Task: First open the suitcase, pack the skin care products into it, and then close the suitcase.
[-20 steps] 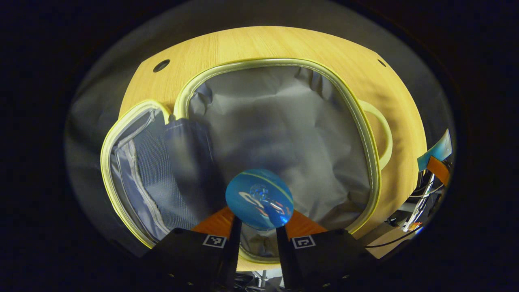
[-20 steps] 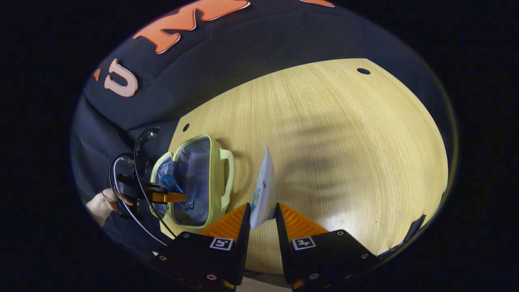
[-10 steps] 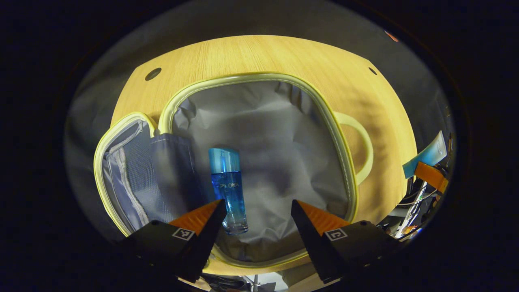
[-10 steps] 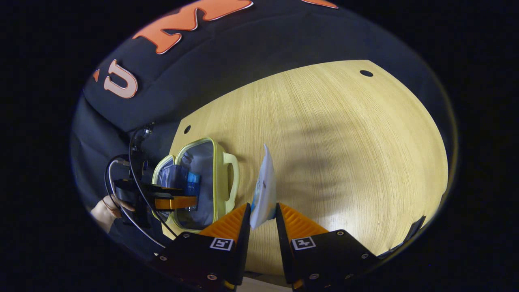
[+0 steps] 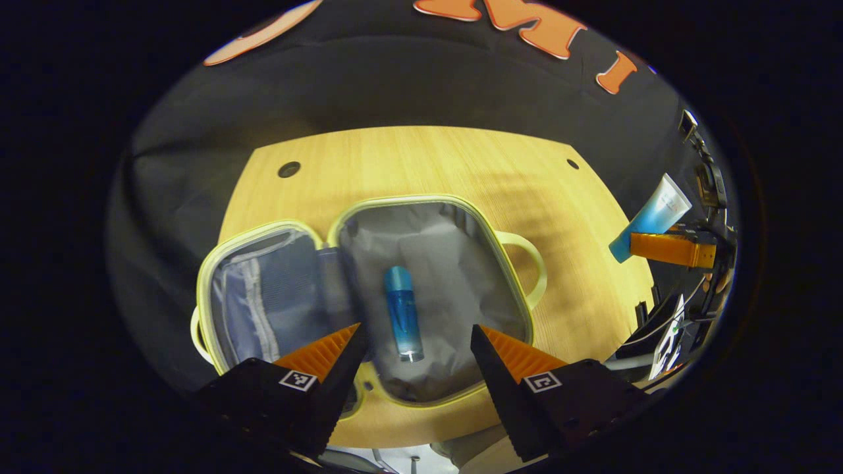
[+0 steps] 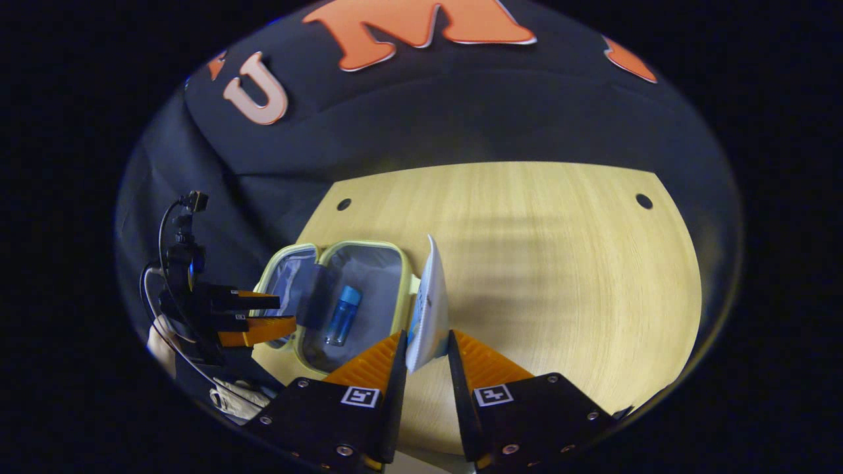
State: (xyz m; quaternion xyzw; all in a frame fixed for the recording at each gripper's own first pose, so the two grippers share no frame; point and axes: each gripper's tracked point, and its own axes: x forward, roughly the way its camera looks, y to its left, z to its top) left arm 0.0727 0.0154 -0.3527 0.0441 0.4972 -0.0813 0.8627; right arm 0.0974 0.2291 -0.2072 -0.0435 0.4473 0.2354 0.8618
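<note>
Suitcase (image 5: 369, 299), a small pale-yellow zip case, lies fully open on the wooden surface (image 5: 428, 164), its lid half with the mesh pocket flopped to one side and the grey-lined main half facing up. The blue bottle (image 5: 403, 322) that sat between the left gripper's (image 5: 415, 352) jaws a second ago now lies on its side on the grey lining, cap pointing away; those jaws have spread wide and empty, and the gripper has pulled up and back, so that the whole case and much of the surface come into the left gripper view. So one skin care product is packed and the left hand is free. The right gripper (image 6: 425, 359) has kept its jaws closed on the flat end of a white-and-blue tube (image 6: 429, 309), held upright above the surface just beside the case's handle side; it has turned a little toward the case over the last second. In my judgement the tube goes in next, then the lid folds over and the zip runs round. The surface is light wood grain with a few round cable holes near its edges, otherwise bare beyond the case. Black cloth hangs behind and around it, and dark cables trail from the left gripper in the right gripper view.
</note>
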